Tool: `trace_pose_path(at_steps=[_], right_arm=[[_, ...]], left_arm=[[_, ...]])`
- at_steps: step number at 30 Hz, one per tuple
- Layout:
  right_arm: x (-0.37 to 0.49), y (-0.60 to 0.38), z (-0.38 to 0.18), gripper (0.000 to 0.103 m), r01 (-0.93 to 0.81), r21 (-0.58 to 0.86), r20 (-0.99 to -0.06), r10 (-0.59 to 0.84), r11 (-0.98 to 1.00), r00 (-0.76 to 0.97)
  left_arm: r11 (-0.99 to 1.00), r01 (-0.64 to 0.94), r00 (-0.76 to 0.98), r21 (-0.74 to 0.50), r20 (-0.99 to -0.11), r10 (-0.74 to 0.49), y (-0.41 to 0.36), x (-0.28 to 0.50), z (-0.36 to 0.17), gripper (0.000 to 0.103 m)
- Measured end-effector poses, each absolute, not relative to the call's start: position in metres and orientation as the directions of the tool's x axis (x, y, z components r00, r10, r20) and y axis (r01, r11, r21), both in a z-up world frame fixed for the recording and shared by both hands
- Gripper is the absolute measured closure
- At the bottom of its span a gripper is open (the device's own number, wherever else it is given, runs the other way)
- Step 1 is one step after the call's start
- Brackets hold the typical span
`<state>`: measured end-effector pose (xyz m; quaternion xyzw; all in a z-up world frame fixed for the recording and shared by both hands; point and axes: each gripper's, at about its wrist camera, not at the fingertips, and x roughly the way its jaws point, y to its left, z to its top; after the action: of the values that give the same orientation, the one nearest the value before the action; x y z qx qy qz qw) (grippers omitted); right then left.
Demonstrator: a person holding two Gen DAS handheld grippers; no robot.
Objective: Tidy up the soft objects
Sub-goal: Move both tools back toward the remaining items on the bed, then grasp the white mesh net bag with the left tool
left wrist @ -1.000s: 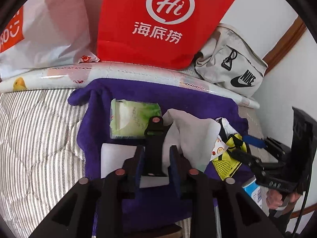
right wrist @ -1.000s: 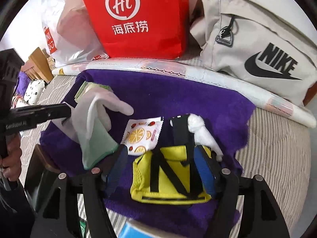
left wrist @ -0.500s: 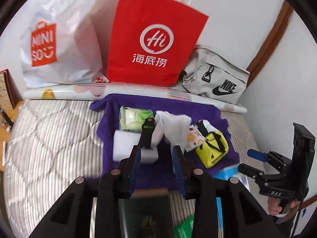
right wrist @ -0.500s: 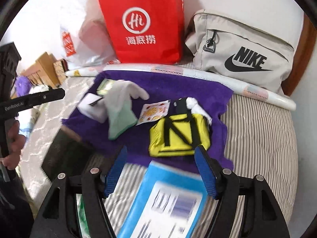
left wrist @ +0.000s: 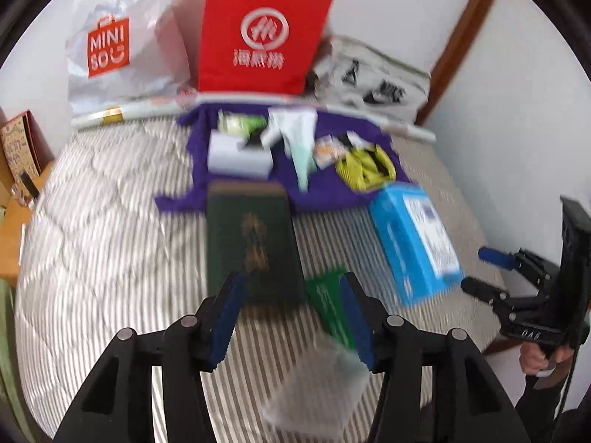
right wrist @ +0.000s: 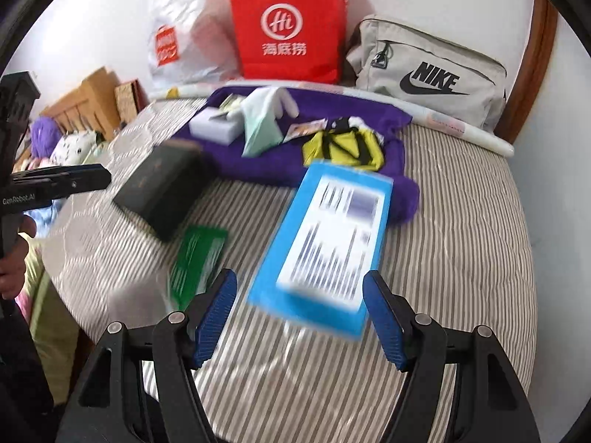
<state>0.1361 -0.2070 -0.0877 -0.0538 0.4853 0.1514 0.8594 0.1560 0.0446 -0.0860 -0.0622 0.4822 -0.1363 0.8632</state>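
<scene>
Both grippers are up off the bed with nothing in them. The left gripper [left wrist: 291, 313] has its blue pads spread wide over the near end of a dark green book [left wrist: 255, 243], not touching it. The right gripper [right wrist: 299, 317] is also spread wide, hovering above the near edge of a blue box [right wrist: 325, 243] with a white label.

The soft stuff is all parked on a purple towel [right wrist: 258, 162] at the far side of the striped bed [right wrist: 461, 229]. On it, going left to right: a white sponge block [right wrist: 214, 125], a green tissue pack [left wrist: 240, 123] just beyond it, a pale glove [right wrist: 262, 118] lying across the middle, a small snack packet with orange slices [right wrist: 304, 129], and a yellow pouch with black straps [right wrist: 341, 147] at the right end. There's something small and white just past the pouch, too blurry to make out.

The book's far end touches the near edge of the towel, and the blue box's far end overlaps the towel right by the yellow pouch. A flat green packet [right wrist: 195, 258] lies on the bed between the book and the box.

Along the far wall: a white Miniso plastic bag [left wrist: 114, 48] on the left, a red paper bag [left wrist: 262, 40] in the middle, a grey Nike bag [right wrist: 428, 74] on the right. A long white roll [right wrist: 461, 125] runs along the bed in front of them. Left view is pretty motion-blurred.
</scene>
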Motion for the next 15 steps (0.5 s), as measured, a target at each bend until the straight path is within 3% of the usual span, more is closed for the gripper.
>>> trace_pose_path(at_steps=[5, 10, 14, 15], right_arm=[[0.103, -0.210, -0.100, 0.033, -0.299, 0.085, -0.849, 0.226, 0.950, 0.477], [0.085, -0.218, -0.117, 0.033, -0.290, 0.085, -0.865, 0.215, 0.953, 0.453], [0.077, -0.229, -0.130, 0.033, -0.252, 0.068, -0.881, 0.177, 0.965, 0.439], [0.076, -0.231, -0.132, 0.033, -0.245, 0.073, -0.882, 0.177, 0.967, 0.436]], left_arm=[[0.952, 0.206, 0.461, -0.226, -0.836, -0.298, 0.038, 0.121, -0.114, 0.038], [0.951, 0.239, 0.429, -0.196, -0.857, -0.284, 0.031, 0.106, -0.148, 0.038], [0.911, 0.274, 0.335, -0.309, -0.857, -0.392, 0.026, 0.108, -0.177, 0.036], [0.905, 0.279, 0.341, -0.321, -0.848, -0.406, 0.026, 0.107, -0.178, 0.028]])
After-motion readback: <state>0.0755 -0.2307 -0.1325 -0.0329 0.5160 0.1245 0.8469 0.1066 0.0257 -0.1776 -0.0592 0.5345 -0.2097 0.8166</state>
